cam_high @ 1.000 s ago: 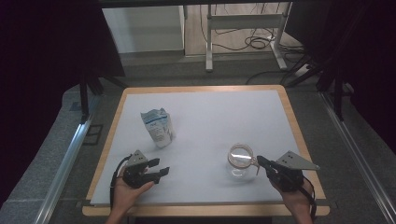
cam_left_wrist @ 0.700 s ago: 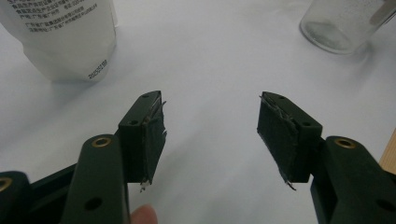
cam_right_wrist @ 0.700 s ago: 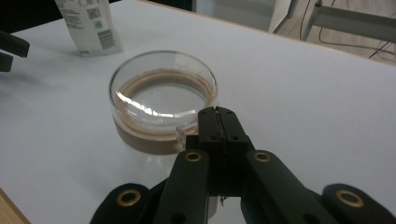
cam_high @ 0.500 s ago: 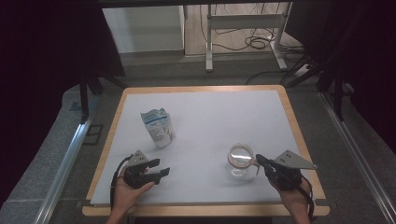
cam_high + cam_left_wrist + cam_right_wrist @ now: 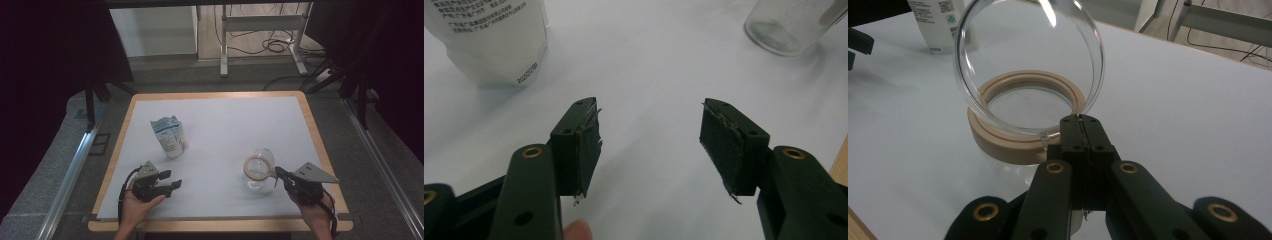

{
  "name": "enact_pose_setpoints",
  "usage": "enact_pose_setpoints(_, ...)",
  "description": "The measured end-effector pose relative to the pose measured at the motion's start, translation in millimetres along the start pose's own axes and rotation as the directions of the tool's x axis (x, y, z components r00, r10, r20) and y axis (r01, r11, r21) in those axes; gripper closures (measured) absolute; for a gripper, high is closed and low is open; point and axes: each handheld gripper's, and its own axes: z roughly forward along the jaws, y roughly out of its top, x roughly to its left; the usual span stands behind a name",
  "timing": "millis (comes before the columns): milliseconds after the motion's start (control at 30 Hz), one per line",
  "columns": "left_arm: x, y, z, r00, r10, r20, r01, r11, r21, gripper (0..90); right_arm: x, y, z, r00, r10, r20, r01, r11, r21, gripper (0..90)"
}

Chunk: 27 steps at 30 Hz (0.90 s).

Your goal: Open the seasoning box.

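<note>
White tabletop (image 5: 225, 130) with a wooden rim, dark floor around it. Clear glass jar with a beige ring collar (image 5: 257, 170) stands near the front right edge, its round glass lid (image 5: 1030, 65) tipped up. Right gripper (image 5: 276, 172) just right of the jar, jaws clenched at the lid's lower rim. Left gripper (image 5: 175, 180) well left of the jar, jaws spread, nothing between. White-and-blue pouch (image 5: 169, 136) stands left and behind the jar.
</note>
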Motion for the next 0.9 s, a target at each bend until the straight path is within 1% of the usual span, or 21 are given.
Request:
enact_pose_setpoints(67, -0.6, 0.3, 0.0, 1.0000, 0.003, -0.001, -0.003, 1.0000, -0.005, 42.7, -0.4, -0.5, 0.4, 1.0000, 0.003, -0.004, -0.003, 1.000, -0.003, 90.0)
enact_pose_setpoints(133, -1.2, 0.8, -0.1, 1.0000, 0.005, 0.000, -0.005, 1.0000, -0.008, 45.9, -0.9, -1.1, 0.6, 1.0000, 0.003, -0.003, -0.003, 1.000, -0.005, 90.0)
enact_pose_setpoints(167, -3.2, 2.6, 0.0, 0.9999, 0.014, 0.010, -0.013, 0.9997, -0.019, 49.3, -1.0, -1.4, 0.9, 1.0000, 0.004, -0.002, -0.004, 1.000, -0.005, 90.0)
enact_pose_setpoints(267, -9.2, 9.8, 2.5, 0.9993, 0.029, 0.022, -0.028, 0.9989, -0.036, 61.0, -1.7, -1.7, 1.3, 1.0000, 0.007, -0.003, -0.007, 1.000, -0.008, 90.0)
enact_pose_setpoints(367, -19.4, 23.3, 8.3, 0.9975, 0.047, 0.053, -0.044, 0.9973, -0.059, 75.8, -2.1, -1.7, 1.5, 1.0000, 0.008, -0.005, -0.008, 1.000, -0.008, 90.0)
enact_pose_setpoints(400, -24.0, 28.5, 11.2, 0.9964, 0.057, 0.064, -0.053, 0.9964, -0.067, 78.9, -2.2, -1.8, 1.4, 0.9999, 0.009, -0.006, -0.009, 1.000, -0.008, 90.0)
enact_pose_setpoints(467, -34.6, 39.2, 18.8, 0.9932, 0.077, 0.087, -0.071, 0.9945, -0.076, 83.8, -2.2, -1.9, 1.5, 1.0000, 0.007, -0.005, -0.007, 1.000, -0.010, 90.0)
enact_pose_setpoints(533, -45.8, 49.6, 28.5, 0.9885, 0.100, 0.114, -0.091, 0.9925, -0.082, 86.5, -1.9, -1.9, 1.5, 1.0000, 0.005, -0.003, -0.005, 1.000, -0.010, 90.0)
enact_pose_setpoints(633, -61.5, 62.7, 45.7, 0.9806, 0.129, 0.147, -0.118, 0.9897, -0.081, 87.7, -1.5, -2.1, 1.4, 1.0000, 0.000, 0.001, 0.000, 1.000, -0.010, 90.0)
enact_pose_setpoints(667, -61.5, 62.7, 45.7, 0.9806, 0.129, 0.147, -0.118, 0.9897, -0.081, 88.2, -1.7, -2.3, 1.4, 1.0000, 0.000, -0.001, 0.000, 1.000, -0.012, 90.0)
enact_pose_setpoints(700, -70.7, 70.0, 57.3, 0.9761, 0.138, 0.168, -0.127, 0.9891, -0.074, 88.5, -1.9, -2.5, 1.3, 1.0000, 0.001, -0.001, -0.001, 1.000, -0.013, 90.0)
enact_pose_setpoints(733, -70.7, 70.0, 57.3, 0.9761, 0.138, 0.168, -0.127, 0.9891, -0.074, 88.8, -2.2, -2.7, 1.4, 1.0000, 0.002, -0.003, -0.002, 1.000, -0.014, 90.0)
enact_pose_setpoints(767, -79.9, 76.8, 67.3, 0.9710, 0.152, 0.185, -0.141, 0.9875, -0.070, 89.0, -2.5, -2.8, 1.4, 1.0000, 0.003, -0.005, -0.003, 1.000, -0.014, 90.0)
enact_pose_setpoints(900, -95.8, 87.8, 83.0, 0.9630, 0.171, 0.208, -0.159, 0.9846, -0.072, 89.6, -2.5, -3.1, 1.4, 0.9999, 0.007, -0.008, -0.007, 1.000, -0.016, 90.0)
